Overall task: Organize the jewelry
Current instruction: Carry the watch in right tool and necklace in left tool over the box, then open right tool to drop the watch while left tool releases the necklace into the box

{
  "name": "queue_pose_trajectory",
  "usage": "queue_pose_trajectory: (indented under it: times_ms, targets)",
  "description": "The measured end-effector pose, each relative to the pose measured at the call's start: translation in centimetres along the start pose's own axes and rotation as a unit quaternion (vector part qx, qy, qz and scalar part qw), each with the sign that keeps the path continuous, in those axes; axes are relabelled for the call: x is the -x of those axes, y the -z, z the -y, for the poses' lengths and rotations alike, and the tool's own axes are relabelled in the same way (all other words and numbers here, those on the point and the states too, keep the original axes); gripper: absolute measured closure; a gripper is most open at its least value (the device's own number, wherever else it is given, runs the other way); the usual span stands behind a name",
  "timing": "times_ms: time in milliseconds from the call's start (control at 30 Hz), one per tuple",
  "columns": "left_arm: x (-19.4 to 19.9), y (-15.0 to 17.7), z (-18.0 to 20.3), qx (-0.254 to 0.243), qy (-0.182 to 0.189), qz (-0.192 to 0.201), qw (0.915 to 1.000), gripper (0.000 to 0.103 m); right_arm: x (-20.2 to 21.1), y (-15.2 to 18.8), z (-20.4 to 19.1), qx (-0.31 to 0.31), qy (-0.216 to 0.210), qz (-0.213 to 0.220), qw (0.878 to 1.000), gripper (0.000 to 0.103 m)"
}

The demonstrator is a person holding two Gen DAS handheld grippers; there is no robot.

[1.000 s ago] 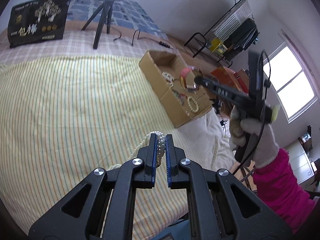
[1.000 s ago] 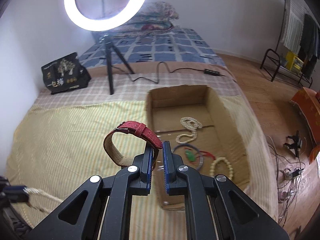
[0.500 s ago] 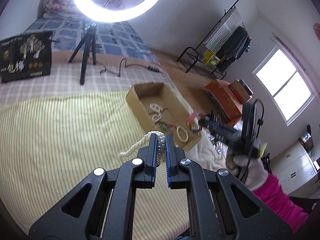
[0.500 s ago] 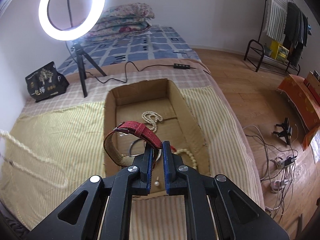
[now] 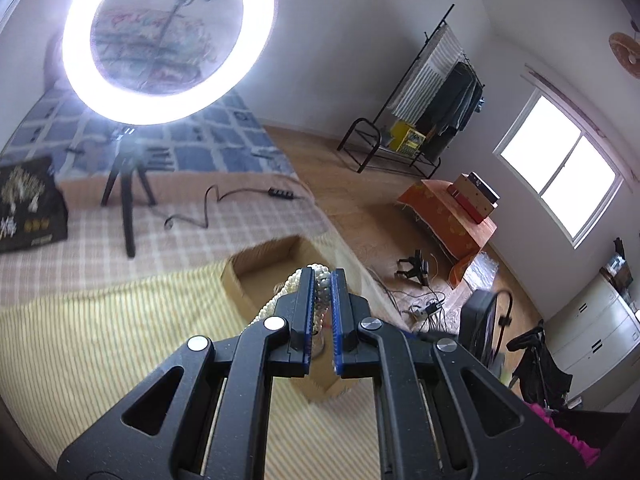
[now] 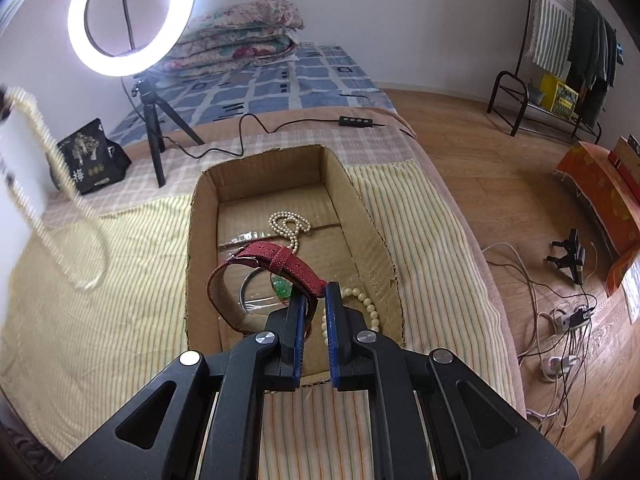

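Observation:
My left gripper is shut on a white pearl necklace, lifted well above the bed; the strand hangs blurred at the left of the right wrist view. My right gripper is shut on a red watch strap and holds it over the near end of the open cardboard box. Inside the box lie a pearl necklace, a cream bead bracelet, a dark ring and a green pendant. The box also shows in the left wrist view.
The box sits on a yellow striped cover on the bed. A ring light on a tripod, its cable and a black bag stand behind it. Folded quilts lie at the bed's head. Cables and a power strip lie on the floor to the right.
The left gripper has risen and tilted up with the pearl necklace, which now swings. The right gripper has moved the red strap further over the box.

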State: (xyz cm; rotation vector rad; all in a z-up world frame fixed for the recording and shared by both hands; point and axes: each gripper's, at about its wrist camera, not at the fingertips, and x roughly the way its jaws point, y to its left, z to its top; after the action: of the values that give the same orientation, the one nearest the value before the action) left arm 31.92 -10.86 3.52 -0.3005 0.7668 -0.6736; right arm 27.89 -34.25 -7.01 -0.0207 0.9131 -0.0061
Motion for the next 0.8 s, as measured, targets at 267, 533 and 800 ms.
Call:
queue_pose_trajectory:
  times_ms: [267, 533, 800]
  targets:
    - [-4.8, -3.3, 1.6, -0.009, 0.009, -0.003, 0.9999, 0.098, -0.3, 0.1, 0.3, 0.001, -0.007, -0.005, 1.000, 0.095]
    - [-9.9, -4.0, 1.1, -0.008, -0.012, -0.022, 0.9997, 0.098, -1.3, 0.4, 0.3, 0.013, -0.009, -0.017, 1.000, 0.095]
    - [-13.7, -2.9, 0.5, -0.027, -0.056, -0.042, 0.9972, 0.098, -2.0, 0.7, 0.7, 0.015, -0.003, -0.024, 1.000, 0.095]
